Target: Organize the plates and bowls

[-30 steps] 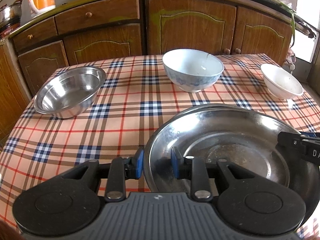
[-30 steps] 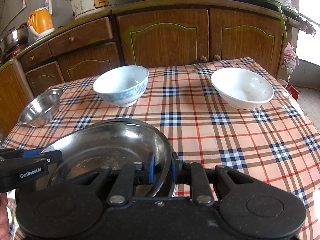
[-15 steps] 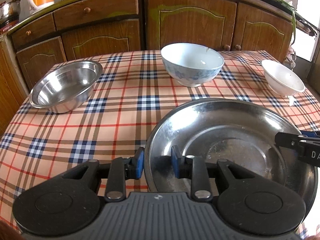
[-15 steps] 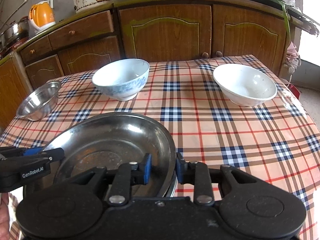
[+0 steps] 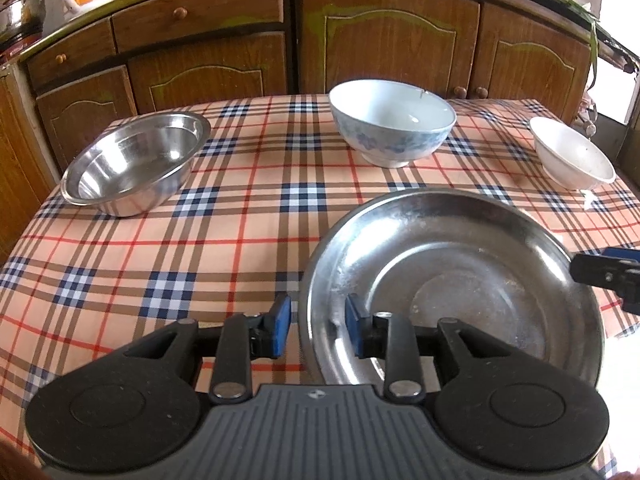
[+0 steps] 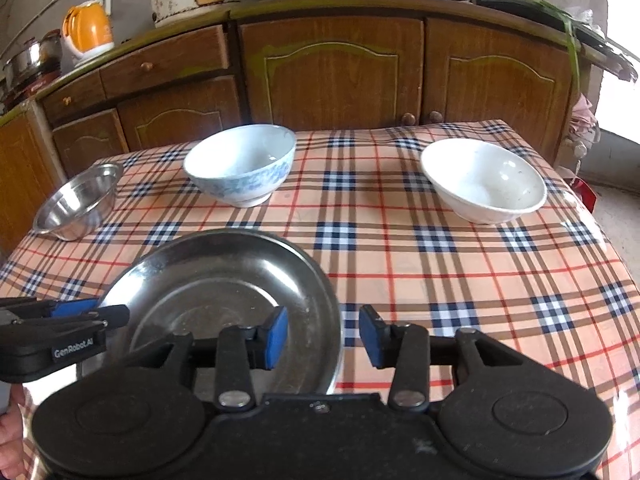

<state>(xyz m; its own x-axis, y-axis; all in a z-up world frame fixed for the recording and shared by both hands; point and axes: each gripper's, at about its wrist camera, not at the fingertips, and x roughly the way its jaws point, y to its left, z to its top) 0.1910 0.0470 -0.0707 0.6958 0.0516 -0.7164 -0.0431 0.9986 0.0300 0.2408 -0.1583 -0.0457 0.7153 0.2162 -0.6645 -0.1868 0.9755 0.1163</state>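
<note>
Checked tablecloth (image 5: 248,216) covered the table; all dishes sat on it. Largest: steel plate (image 5: 460,280) at the near edge, empty, resting flat by the look of it. Left gripper (image 5: 314,326) straddled its left rim, right gripper (image 6: 323,336) its right rim. Both sets of jaws had just been opening: right stood wide, pads clear of the rim; left only slightly apart, small gap at the outer pad, so neither was gripping.

Judgement: release step. Finish opening both, then back straight off the rim without dragging the plate, which looks slick on cloth.

Blue-patterned bowl (image 5: 392,128) far centre, empty. Steel bowl (image 5: 132,164) far left, empty, tilted. White bowl (image 6: 484,180) far right, empty. All three well apart, nothing stacked yet.
</note>
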